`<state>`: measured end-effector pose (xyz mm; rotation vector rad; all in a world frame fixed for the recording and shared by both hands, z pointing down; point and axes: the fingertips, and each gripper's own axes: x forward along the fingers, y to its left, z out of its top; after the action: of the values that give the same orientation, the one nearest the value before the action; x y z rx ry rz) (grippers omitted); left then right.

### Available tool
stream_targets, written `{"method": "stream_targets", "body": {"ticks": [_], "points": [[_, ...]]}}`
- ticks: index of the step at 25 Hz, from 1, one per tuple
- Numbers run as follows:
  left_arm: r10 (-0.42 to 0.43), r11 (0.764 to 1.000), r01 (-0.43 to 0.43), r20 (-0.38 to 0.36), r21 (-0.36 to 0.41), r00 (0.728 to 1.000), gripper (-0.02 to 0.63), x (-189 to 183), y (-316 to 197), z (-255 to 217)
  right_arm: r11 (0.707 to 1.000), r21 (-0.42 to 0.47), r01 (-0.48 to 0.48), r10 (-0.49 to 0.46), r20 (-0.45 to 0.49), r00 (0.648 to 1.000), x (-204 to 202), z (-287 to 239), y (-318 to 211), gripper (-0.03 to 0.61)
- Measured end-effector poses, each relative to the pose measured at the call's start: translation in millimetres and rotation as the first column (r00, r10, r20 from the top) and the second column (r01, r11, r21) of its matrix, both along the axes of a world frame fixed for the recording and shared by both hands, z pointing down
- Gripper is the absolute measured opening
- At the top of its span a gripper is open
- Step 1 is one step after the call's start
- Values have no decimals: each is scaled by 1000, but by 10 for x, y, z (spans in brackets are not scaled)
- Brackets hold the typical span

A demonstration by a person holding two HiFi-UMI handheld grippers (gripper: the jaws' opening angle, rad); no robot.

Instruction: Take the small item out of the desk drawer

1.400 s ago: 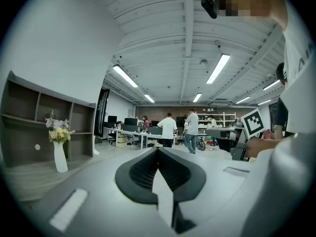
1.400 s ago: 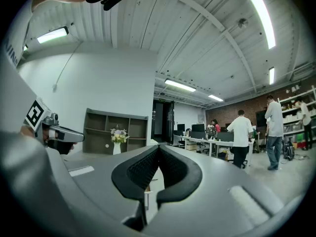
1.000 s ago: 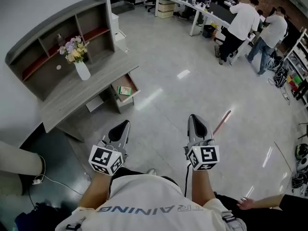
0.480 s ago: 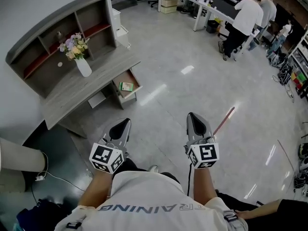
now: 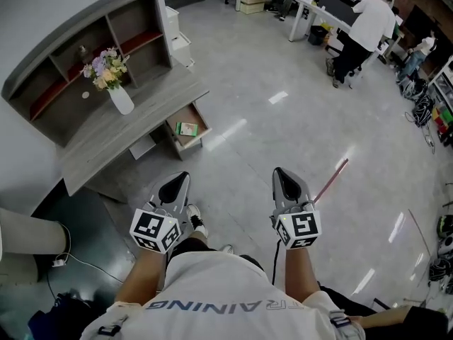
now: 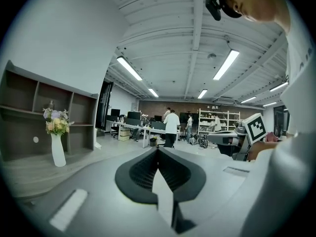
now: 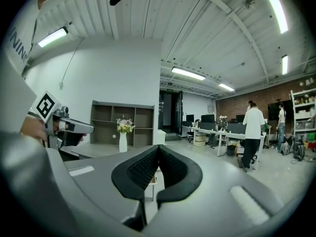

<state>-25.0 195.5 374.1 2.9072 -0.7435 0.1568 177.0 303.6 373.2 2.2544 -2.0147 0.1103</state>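
Head view shows the left gripper (image 5: 184, 179) and right gripper (image 5: 280, 171) held side by side, pointing forward, both shut tight on nothing, with bare shiny floor (image 5: 283, 119) between them and the open desk drawer (image 5: 203, 121), where the small green item (image 5: 187, 128) lies, below the flower vase (image 5: 121, 100).

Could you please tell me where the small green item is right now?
In the head view, upper left, the small green item lies inside the open drawer under the grey desk, down and right of the white flower vase.
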Motion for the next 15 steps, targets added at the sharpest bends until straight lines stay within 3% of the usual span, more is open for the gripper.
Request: {"method": "stream_targets", "body": {"ticks": [6,15], "points": [[-17,1000,17,-24,-2,1000,-8,135,-601,-22,1000,-9,-20,20,-24,1000,224,-62,-541,15],[-40,999,39,-35,-21,999,-8,116,-1708,-32,999,-32,28,-30,-43,999,157,-127,-1712,15]]}}
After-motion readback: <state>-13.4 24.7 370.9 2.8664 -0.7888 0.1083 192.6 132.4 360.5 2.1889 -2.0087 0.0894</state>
